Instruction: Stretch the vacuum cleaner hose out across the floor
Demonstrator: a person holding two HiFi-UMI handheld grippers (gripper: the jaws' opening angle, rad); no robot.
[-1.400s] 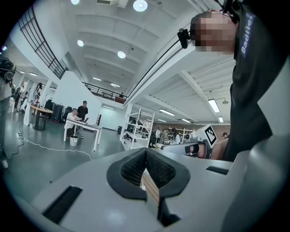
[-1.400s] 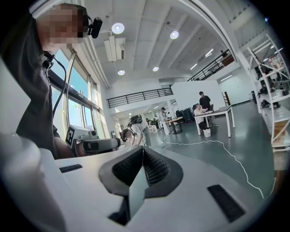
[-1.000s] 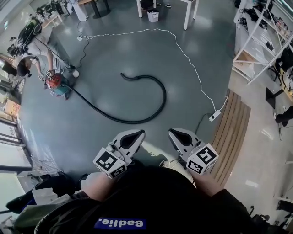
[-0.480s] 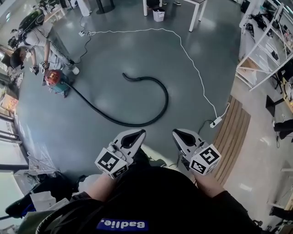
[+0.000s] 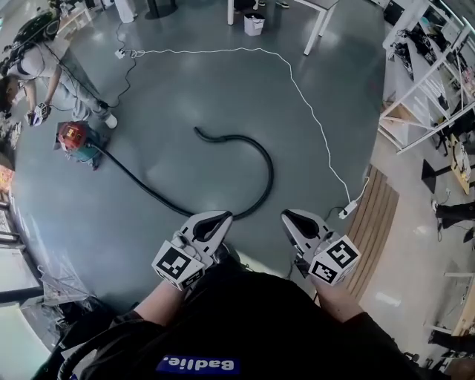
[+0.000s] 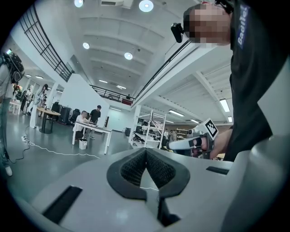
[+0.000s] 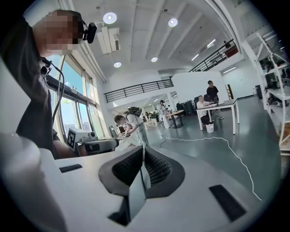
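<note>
The floor (image 5: 185,74) was smooth, grey-green and glossy, catching pale reflections. Along its right side ran a strip of wooden slats (image 5: 378,223), and beyond that stood white shelving racks (image 5: 427,74). A white table (image 6: 93,129) stood at the far end with a small white bin (image 5: 254,24) under it. The walls (image 6: 79,97) were white, with a dark railing (image 7: 136,88) along an upper gallery. Round lights (image 6: 146,5) shone in the high white ceiling (image 6: 113,31), and daylight came through tall windows (image 7: 72,77).

Your left gripper (image 5: 217,218) and right gripper (image 5: 291,218) hover side by side, jaws together, empty. Black hose (image 5: 270,178) lies hook-curled mid-floor, running to red vacuum cleaner (image 5: 73,136) near floor's left edge.
</note>
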